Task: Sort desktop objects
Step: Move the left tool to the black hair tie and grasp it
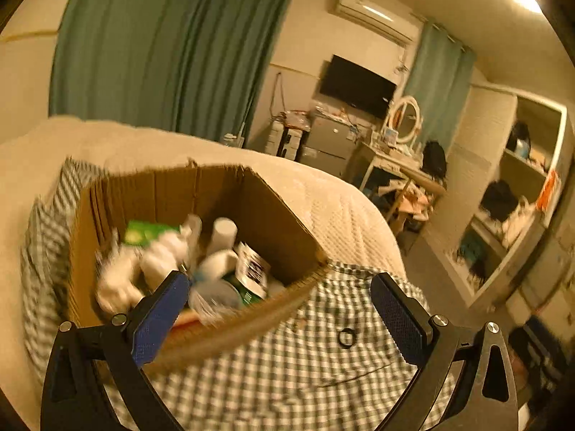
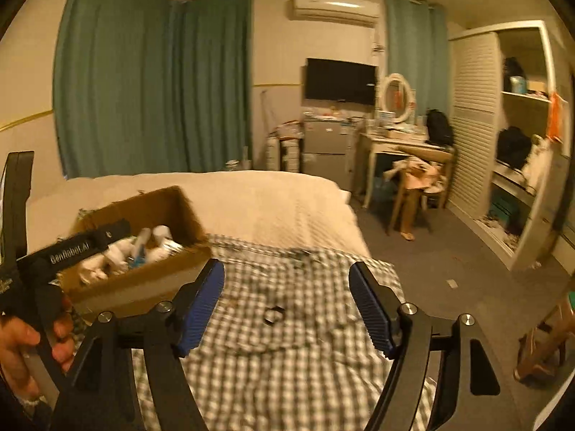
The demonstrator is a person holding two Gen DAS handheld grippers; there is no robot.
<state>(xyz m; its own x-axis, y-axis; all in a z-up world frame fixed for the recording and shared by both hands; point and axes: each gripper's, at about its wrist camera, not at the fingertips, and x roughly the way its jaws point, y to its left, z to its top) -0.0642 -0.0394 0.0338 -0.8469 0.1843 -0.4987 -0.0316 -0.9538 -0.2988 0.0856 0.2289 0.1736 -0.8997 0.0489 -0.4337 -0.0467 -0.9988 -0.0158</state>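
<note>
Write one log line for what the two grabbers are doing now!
left gripper: open, empty | right gripper: open, empty | brown cardboard box: holds items | small black ring: on checked cloth

An open cardboard box (image 1: 273, 212) sits on a green-and-white checked cloth (image 1: 287, 370) spread over the bed. Its flaps are up and it is loosely filled: white plastic bottles (image 1: 222, 231) standing and leaning, a green packet (image 1: 145, 233) against the far wall, a printed black-and-white carton (image 1: 251, 264) near the front corner; the rest is too blurred to name. A small black ring (image 1: 346, 337) lies flat on the cloth, apart from the box, near its front corner.
</note>
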